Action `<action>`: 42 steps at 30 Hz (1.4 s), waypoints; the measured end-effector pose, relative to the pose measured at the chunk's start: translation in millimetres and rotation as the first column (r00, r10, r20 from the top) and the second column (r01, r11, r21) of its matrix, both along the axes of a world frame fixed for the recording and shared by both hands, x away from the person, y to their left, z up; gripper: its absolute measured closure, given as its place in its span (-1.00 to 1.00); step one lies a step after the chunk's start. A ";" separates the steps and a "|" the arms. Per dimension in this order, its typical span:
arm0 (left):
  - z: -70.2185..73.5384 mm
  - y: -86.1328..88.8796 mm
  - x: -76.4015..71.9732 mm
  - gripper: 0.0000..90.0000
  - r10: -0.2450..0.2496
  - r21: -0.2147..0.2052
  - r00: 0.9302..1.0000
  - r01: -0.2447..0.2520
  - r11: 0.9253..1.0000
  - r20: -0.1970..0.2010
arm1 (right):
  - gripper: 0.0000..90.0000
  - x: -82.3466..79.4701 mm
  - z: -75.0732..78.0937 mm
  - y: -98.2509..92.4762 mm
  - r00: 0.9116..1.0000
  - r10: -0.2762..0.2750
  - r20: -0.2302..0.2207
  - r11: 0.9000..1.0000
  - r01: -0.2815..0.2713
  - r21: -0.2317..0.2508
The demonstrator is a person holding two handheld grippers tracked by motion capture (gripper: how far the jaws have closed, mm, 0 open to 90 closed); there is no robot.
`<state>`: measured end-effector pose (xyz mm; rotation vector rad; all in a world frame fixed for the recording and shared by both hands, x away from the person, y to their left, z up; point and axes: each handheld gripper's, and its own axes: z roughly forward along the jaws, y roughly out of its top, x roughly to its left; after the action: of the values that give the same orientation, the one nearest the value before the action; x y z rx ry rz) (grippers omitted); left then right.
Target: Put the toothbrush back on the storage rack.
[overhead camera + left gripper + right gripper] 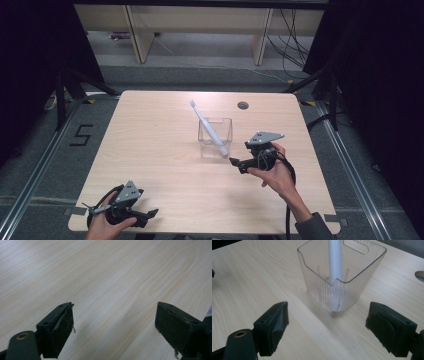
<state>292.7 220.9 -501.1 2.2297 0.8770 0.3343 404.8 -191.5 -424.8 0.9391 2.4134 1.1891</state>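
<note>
Left gripper (150, 213) jaws apart; right gripper (234, 162) jaws apart

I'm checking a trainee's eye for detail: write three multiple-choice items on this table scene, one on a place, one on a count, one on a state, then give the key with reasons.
1. Where is the white toothbrush?
A. Flat on the table
B. Leaning in the clear plastic cup
C. Clamped in a gripper

2. How many toothbrushes are in the cup?
A. One
B. Two
C. Three

3. How do the jaws of the right gripper stand?
A. Shut on the cup
B. Shut on nothing
C. Open, apart from the cup

Key:
1. B: the high view shows its handle end inside the cup, brush head slanting up over the rim.
2. A: a single white handle stands in the cup in the right gripper view.
3. C: bare table lies between the spread jaws and the cup.
</note>
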 end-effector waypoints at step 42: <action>-0.4 0.0 -0.1 -0.67 0.003 0.001 1.000 -0.003 1.000 0.004 | -0.62 -30.6 -25.5 -24.3 1.000 -0.010 -0.017 1.000 0.010 0.015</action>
<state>292.6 220.9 -501.5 2.2276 0.8784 0.3409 374.2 -215.8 -450.3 0.9681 2.4129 1.2023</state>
